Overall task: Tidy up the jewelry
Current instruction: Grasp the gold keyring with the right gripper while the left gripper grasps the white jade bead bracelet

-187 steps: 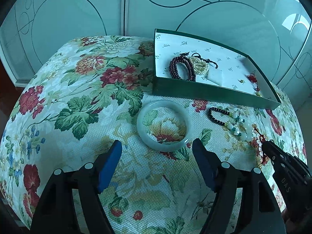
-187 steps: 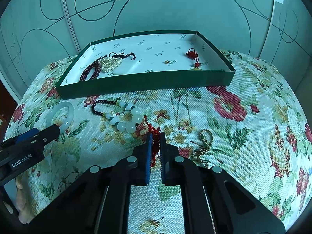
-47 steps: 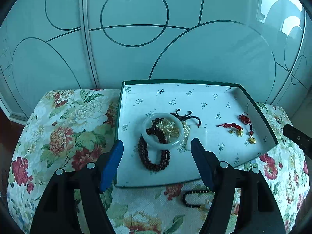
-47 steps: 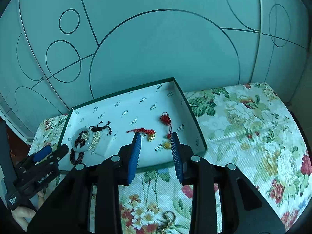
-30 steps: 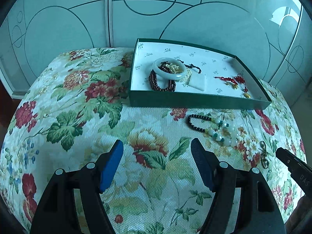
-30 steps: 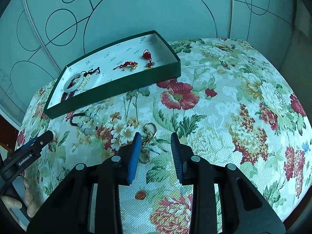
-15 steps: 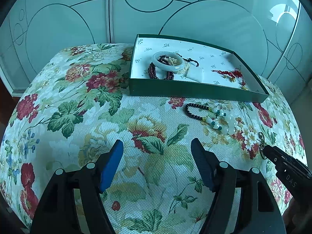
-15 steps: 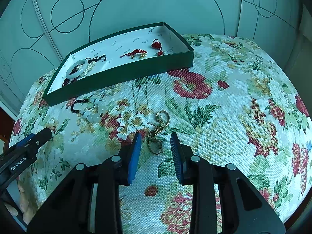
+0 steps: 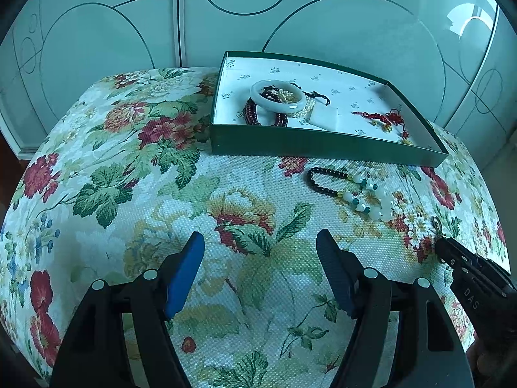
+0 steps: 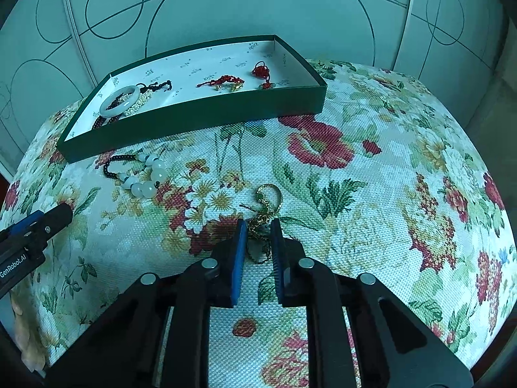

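A green jewelry box (image 9: pixel 323 147) (image 10: pixel 194 119) sits at the back of the floral tabletop. Inside lie a pale jade bangle (image 9: pixel 278 97) (image 10: pixel 119 100), dark red beads (image 9: pixel 250 113), a pearl piece and red knotted charms (image 9: pixel 384 118) (image 10: pixel 226 82). A black and white bead bracelet (image 9: pixel 352 190) (image 10: pixel 139 174) lies on the cloth in front of the box. A gold chain piece (image 10: pixel 266 205) lies on the cloth; my right gripper (image 10: pixel 258 226) is open, its fingertips on either side of the chain's near end. My left gripper (image 9: pixel 260 247) is open wide and empty above the cloth.
The table has a floral cloth (image 9: pixel 129 177) and rounded edges falling off at left, right and front. Frosted glass panels (image 9: pixel 290 16) stand right behind the box. The right gripper's tip shows in the left wrist view (image 9: pixel 458 265).
The right gripper has moved down and forward, so the gold chain now sits between its fingertips. The left gripper has shifted slightly; both jaws keep the same width.
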Available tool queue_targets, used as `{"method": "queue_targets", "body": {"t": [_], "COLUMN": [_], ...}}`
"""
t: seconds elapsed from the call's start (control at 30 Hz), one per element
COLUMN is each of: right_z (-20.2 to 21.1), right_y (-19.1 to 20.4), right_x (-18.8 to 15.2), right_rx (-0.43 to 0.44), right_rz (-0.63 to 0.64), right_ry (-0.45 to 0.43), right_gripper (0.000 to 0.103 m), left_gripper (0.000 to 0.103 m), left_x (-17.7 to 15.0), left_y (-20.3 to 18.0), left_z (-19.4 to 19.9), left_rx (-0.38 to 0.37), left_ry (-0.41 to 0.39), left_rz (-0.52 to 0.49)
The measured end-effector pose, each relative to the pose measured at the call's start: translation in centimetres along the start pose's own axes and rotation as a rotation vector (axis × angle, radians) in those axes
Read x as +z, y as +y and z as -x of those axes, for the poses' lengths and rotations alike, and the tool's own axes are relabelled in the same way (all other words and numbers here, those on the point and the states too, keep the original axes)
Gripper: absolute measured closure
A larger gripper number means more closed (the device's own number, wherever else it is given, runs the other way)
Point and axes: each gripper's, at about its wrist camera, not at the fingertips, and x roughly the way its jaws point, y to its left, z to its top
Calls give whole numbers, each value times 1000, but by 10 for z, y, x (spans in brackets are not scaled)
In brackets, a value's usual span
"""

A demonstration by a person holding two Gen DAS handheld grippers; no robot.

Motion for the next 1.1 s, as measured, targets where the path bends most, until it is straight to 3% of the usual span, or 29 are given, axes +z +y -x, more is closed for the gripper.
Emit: {"method": "queue_targets", "body": {"t": [0.43, 0.9, 1.1], "right_z": [6, 13, 12], "right_y": [-8, -27, -37], "right_x": [1, 6, 7], "right_rx": [-7, 15, 37], "right_rz": [-4, -54, -96], "right_ry": [-31, -54, -54], "right_gripper": [97, 97, 97], "left_gripper": [32, 32, 32], "left_x": [0, 14, 18], "left_y": [-13, -67, -94], "left_z": [1, -8, -14], "left_rx": [-18, -108, -111], "left_ry": [3, -23, -28], "left_rz": [-28, -139, -191]}}
